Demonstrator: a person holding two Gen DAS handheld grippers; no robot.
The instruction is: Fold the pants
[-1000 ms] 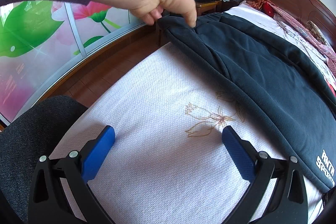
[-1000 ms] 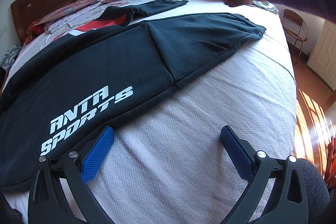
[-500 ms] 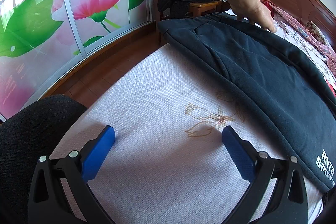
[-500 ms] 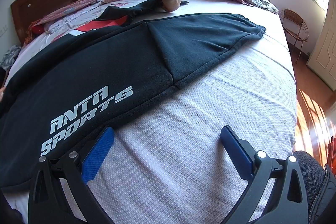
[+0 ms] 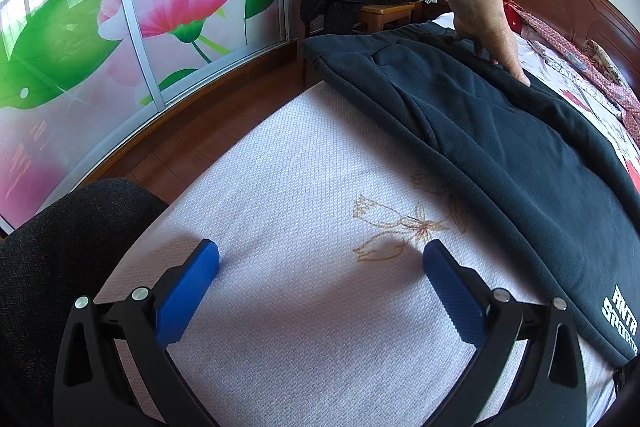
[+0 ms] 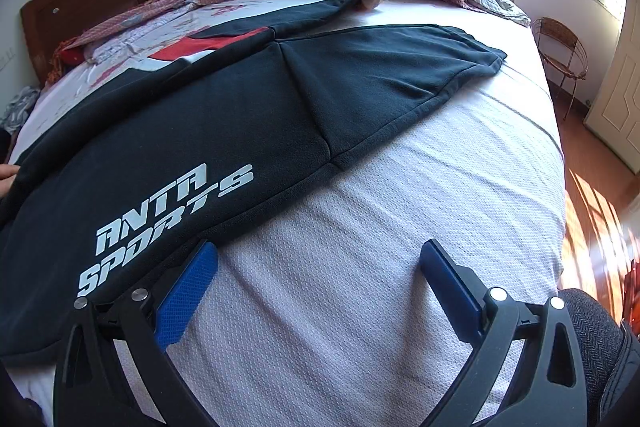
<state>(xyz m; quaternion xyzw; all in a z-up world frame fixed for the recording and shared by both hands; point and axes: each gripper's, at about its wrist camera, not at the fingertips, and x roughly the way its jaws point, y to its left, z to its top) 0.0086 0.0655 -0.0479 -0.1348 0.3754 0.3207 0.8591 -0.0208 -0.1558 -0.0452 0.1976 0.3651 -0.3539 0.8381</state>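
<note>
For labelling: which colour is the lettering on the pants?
White lettering on dark pants; right wrist view.

The dark navy sweatpants lie spread flat across the white quilted mattress cover, stretched lengthwise along the bed. White lettering, "ANTA SPORTS", sits on the near leg. A seam runs diagonally where the seat panel meets the leg, and the waistband end points toward the window side. From the other side, the same sweatpants show a cuffed end reaching the mattress edge near the chair.
</note>
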